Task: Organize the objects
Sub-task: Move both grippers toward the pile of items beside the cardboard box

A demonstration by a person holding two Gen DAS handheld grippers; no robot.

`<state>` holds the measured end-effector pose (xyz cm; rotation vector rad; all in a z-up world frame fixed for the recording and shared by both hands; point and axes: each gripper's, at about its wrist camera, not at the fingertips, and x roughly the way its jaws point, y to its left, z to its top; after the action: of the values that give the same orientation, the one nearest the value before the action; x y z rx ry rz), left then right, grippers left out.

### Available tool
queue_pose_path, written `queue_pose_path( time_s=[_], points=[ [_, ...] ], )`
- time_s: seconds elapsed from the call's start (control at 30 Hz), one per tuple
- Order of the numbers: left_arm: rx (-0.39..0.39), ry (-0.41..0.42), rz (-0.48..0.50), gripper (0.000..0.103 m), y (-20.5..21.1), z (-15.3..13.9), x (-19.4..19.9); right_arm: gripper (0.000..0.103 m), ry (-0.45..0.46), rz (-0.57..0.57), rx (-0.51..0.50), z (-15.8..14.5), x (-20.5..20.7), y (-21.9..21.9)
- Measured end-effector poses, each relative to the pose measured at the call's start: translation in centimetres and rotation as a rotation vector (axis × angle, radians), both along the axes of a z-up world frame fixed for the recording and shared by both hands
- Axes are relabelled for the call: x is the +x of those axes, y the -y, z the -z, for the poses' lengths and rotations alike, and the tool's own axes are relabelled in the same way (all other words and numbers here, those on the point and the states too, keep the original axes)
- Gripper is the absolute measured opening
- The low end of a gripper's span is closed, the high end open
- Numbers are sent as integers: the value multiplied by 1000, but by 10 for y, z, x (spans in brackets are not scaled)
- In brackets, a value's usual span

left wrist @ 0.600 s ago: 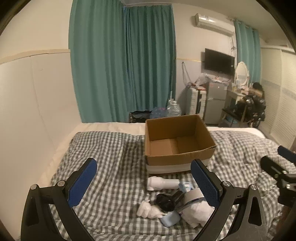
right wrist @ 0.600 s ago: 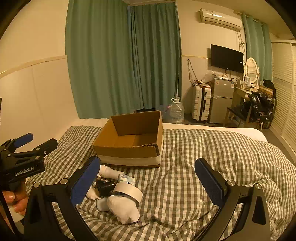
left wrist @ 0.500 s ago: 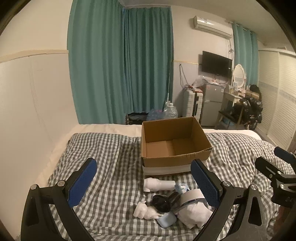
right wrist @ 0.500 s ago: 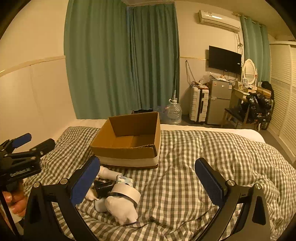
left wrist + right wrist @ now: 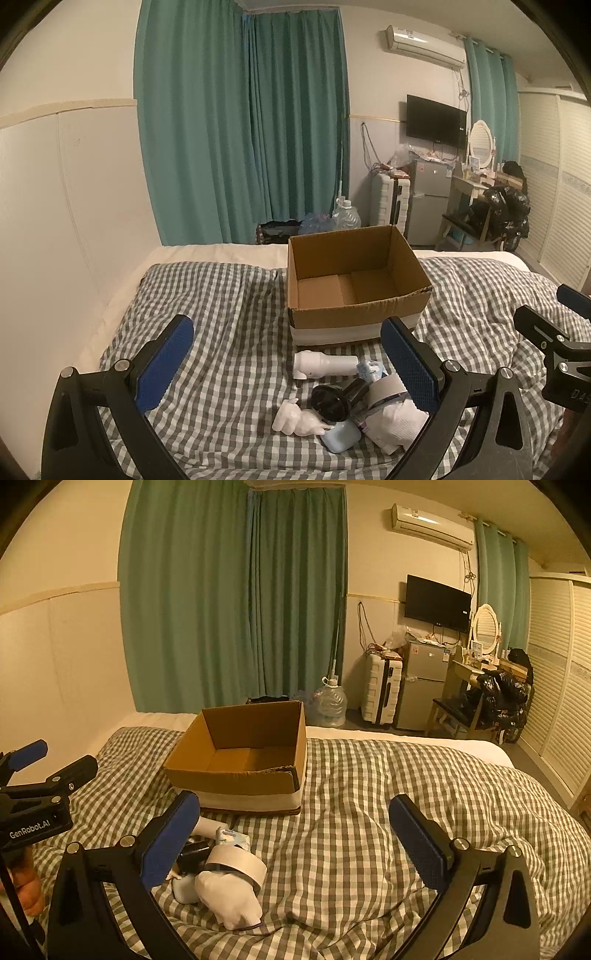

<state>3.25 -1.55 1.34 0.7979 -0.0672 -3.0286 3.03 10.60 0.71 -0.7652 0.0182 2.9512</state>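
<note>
An open, empty cardboard box (image 5: 347,314) (image 5: 236,779) stands on the checked duvet. In front of it lies a small pile: a white bottle (image 5: 325,363) on its side, a black object (image 5: 334,398), a white figurine (image 5: 295,419), a small blue case (image 5: 341,437), a tape roll (image 5: 386,387) (image 5: 240,866) and a white sock (image 5: 400,421) (image 5: 229,901). My left gripper (image 5: 286,328) hovers open above the pile, nothing between its fingers. My right gripper (image 5: 293,805) is open too, over bare duvet to the right of the pile.
The checked duvet (image 5: 369,830) covers the bed, with a white wall (image 5: 55,221) along its left side. Beyond the foot are green curtains (image 5: 240,129), a water jug (image 5: 332,705), a suitcase (image 5: 380,686), a small fridge (image 5: 423,686) and a chair with black bags (image 5: 495,701).
Both views have shifted only slightly. Nothing on the bed has moved and both grippers remain open.
</note>
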Motion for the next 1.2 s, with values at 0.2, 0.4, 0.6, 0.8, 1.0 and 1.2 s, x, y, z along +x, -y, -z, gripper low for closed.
queue_pose_path(
  time_s=[0.2, 0.4, 0.6, 0.8, 1.0, 1.2],
  points=[
    [0, 6, -1, 103, 0, 3, -3, 103, 7, -4, -8, 2, -2, 0],
    [6, 12, -7, 103, 2, 6, -5, 103, 12, -7, -4, 4, -4, 3],
    [4, 17, -13, 103, 2, 9, -7, 103, 13, -9, 3, 4, -4, 5],
    [11, 19, -19, 103, 5, 12, -8, 103, -15, -70, -22, 3, -2, 11],
    [14, 17, -12, 103, 7, 13, -8, 103, -26, -88, -17, 1, 0, 15],
    [11, 22, -9, 103, 7, 13, -9, 103, -29, -104, -34, 0, 1, 14]
  ],
)
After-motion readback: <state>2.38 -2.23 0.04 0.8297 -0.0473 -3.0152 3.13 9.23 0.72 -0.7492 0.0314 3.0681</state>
